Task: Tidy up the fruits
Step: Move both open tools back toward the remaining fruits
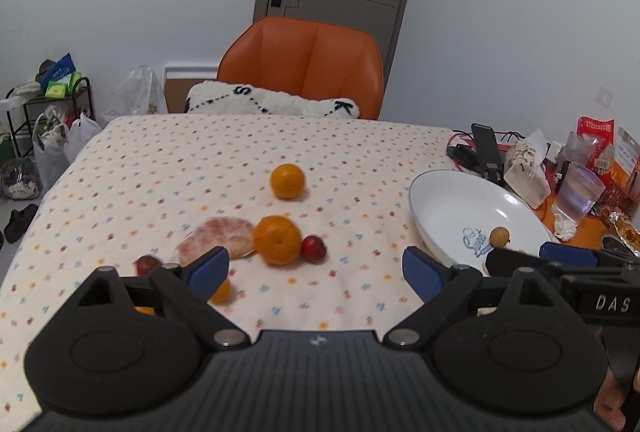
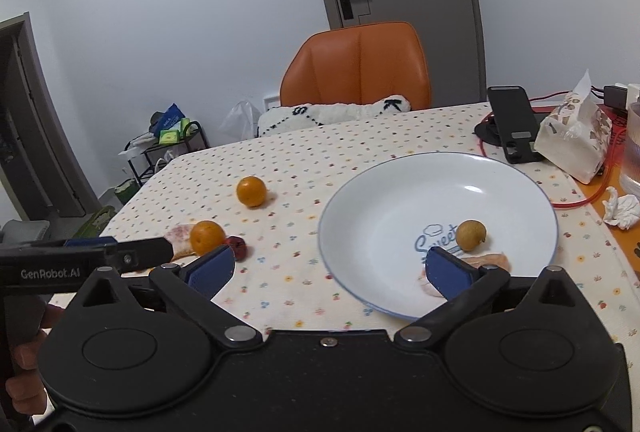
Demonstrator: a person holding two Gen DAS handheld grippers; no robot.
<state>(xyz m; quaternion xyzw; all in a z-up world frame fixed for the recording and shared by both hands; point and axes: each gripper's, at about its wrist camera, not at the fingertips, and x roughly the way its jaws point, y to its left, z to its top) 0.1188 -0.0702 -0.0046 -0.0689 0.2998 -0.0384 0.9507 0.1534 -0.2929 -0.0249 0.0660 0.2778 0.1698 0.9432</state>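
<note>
a table point(image 2: 304, 160) under a cream cloth with small coloured dots carries everything. near its centre lie a far orange point(image 2: 251, 191) and, toward six o'clock from it, a near orange point(image 2: 207, 237), which touches a pink peeled fruit piece point(image 1: 218, 240) at its nine o'clock and a dark red fruit point(image 1: 313, 249) at its three o'clock. at three o'clock from this group sits a white plate point(image 2: 384, 200). beyond the plate, around one o'clock, lie a phone stand point(image 2: 514, 124), a tissue pack point(image 2: 574, 140) and a crumpled tissue point(image 2: 620, 208).
</note>
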